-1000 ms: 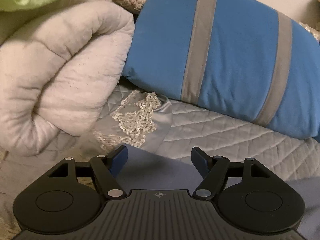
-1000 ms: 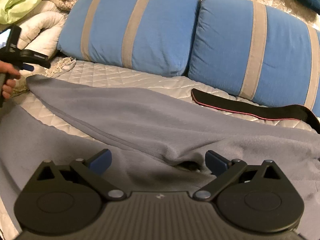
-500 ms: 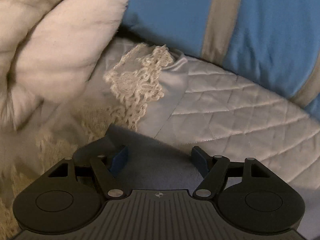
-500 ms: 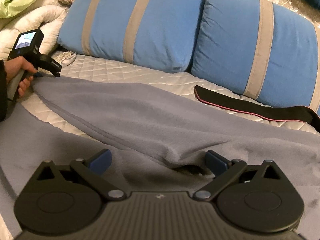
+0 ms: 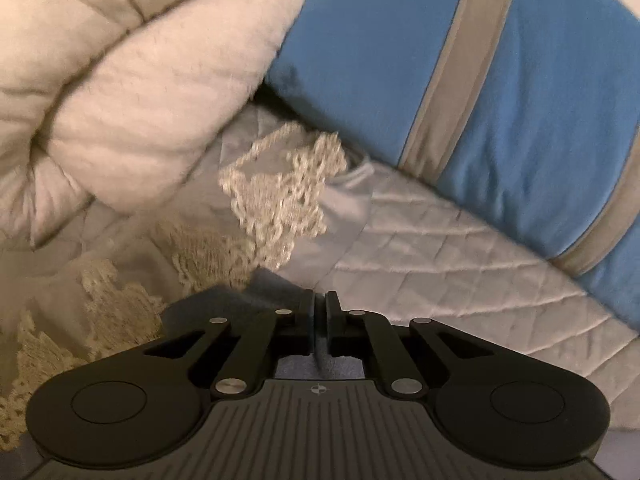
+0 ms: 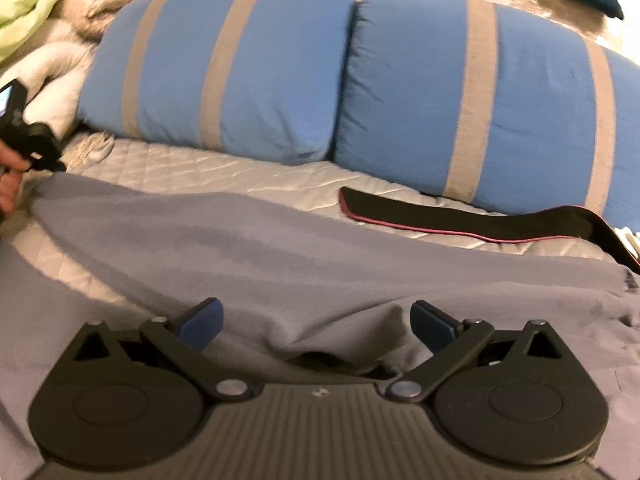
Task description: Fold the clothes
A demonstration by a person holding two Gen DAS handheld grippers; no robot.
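A grey fleece garment (image 6: 256, 248) lies spread across the quilted bed. My left gripper (image 5: 319, 304) is shut on its far left corner (image 5: 276, 284), with fabric pinched between the pads. In the right wrist view the left gripper (image 6: 36, 148) shows at the far left, at the garment's end. My right gripper (image 6: 316, 320) is open, its blue pads either side of a raised fold of the grey garment, low over it.
Two blue pillows with grey stripes (image 6: 224, 76) (image 6: 500, 92) lean along the back. A black strap with red edging (image 6: 460, 220) lies right of the garment. A rolled white duvet (image 5: 120, 92) and lace trim (image 5: 280, 192) sit at left. The bedspread (image 5: 440, 260) is quilted.
My left gripper has closed on the grey garment's corner; it was open over it before. The right gripper stays open over the fold, shifted slightly.
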